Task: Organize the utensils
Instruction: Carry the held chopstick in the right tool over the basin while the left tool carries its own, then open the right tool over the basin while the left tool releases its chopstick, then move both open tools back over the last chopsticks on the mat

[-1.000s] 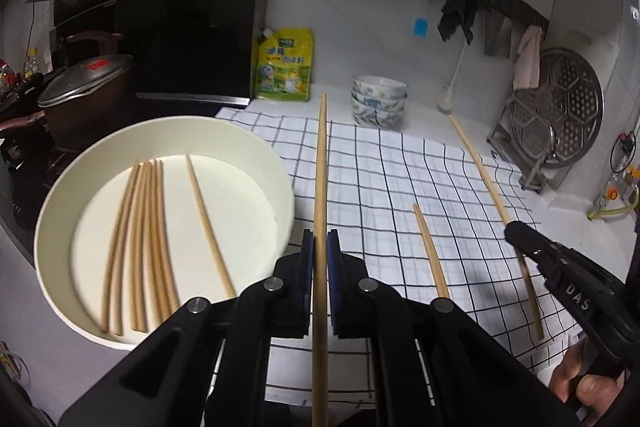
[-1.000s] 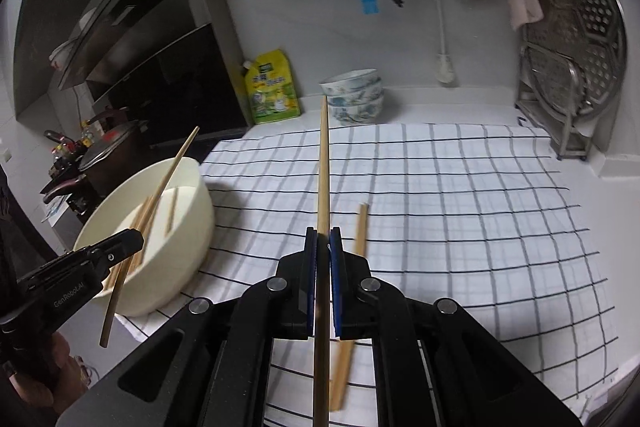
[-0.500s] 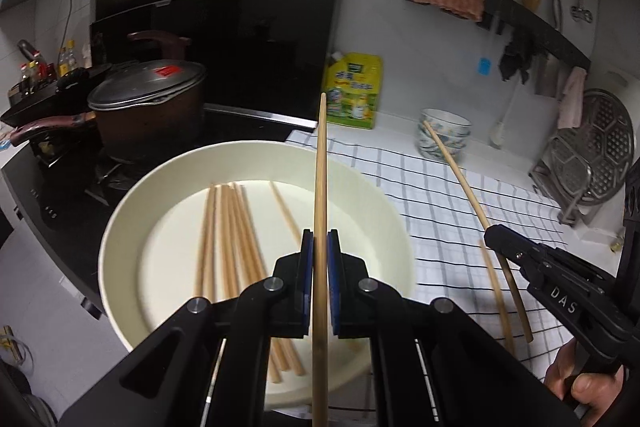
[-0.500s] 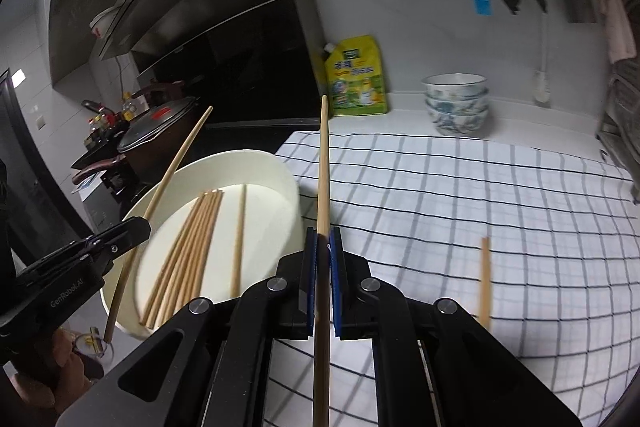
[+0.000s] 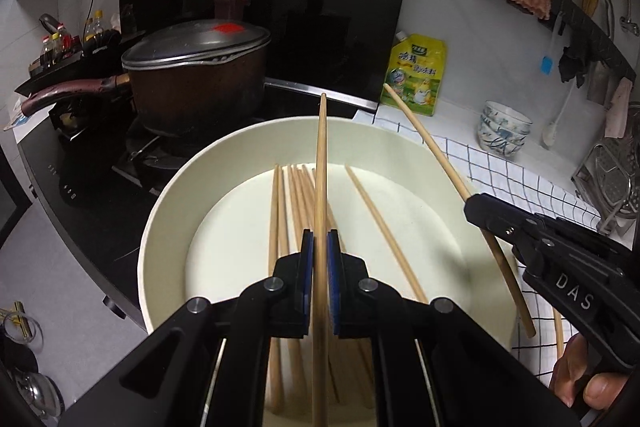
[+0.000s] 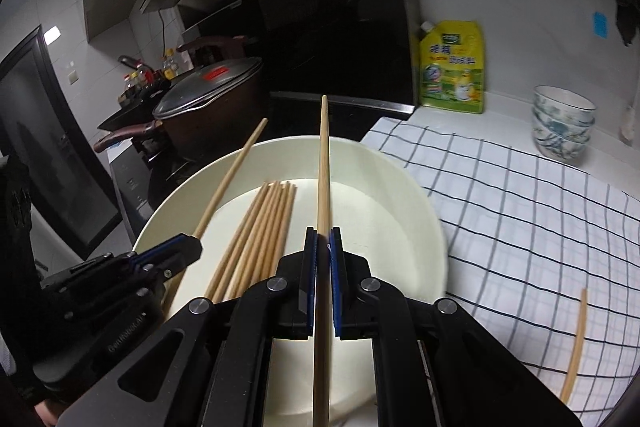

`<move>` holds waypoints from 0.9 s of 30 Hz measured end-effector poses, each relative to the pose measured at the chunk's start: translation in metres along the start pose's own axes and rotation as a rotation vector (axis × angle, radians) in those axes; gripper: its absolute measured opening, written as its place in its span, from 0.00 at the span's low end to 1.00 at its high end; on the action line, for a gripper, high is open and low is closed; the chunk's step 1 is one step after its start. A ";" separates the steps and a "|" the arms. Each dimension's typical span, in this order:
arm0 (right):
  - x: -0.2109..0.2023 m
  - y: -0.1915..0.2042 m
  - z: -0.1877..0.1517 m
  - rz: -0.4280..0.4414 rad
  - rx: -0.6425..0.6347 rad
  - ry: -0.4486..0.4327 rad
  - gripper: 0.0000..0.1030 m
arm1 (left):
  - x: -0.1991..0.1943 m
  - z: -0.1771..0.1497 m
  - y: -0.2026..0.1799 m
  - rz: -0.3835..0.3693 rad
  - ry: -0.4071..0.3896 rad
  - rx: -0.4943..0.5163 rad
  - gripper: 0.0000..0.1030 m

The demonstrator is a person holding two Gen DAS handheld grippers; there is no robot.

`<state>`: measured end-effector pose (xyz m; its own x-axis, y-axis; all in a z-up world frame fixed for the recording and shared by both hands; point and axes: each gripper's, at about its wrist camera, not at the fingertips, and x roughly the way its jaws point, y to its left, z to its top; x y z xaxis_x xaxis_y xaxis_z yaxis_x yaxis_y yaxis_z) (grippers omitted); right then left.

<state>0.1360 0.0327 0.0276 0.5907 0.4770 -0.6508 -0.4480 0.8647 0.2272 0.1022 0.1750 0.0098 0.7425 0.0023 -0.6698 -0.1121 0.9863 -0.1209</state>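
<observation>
Two chopsticks held over the round cream bowl [image 5: 168, 195]

Each gripper, left gripper [image 5: 319, 251] and right gripper [image 6: 323, 251], pinches one slender wooden chopstick [image 5: 320, 187] [image 6: 323, 179] lengthwise along its fingers, tip pointing away over smooth wooden sticks [image 6: 256, 227] inside.

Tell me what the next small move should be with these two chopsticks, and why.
Probably lower both and open: each gripper, left and right, holds a chopstick over the bowl where the others lie.

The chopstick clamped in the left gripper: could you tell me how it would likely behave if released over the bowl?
The chopstick looks thin and straight, so probably stiff and light. Those already in the white bowl lie flat, so it would likely settle lengthwise, perhaps rolling slightly.
</observation>
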 end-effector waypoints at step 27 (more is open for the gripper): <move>0.015 0.007 -0.017 -0.013 -0.001 0.071 0.14 | -0.001 -0.014 0.030 0.090 0.026 -0.075 0.68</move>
<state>0.1309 0.0433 0.0070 0.5473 0.4536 -0.7034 -0.4417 0.8704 0.2176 0.0891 0.2021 -0.0037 0.7100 0.0846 -0.6991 -0.2273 0.9671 -0.1138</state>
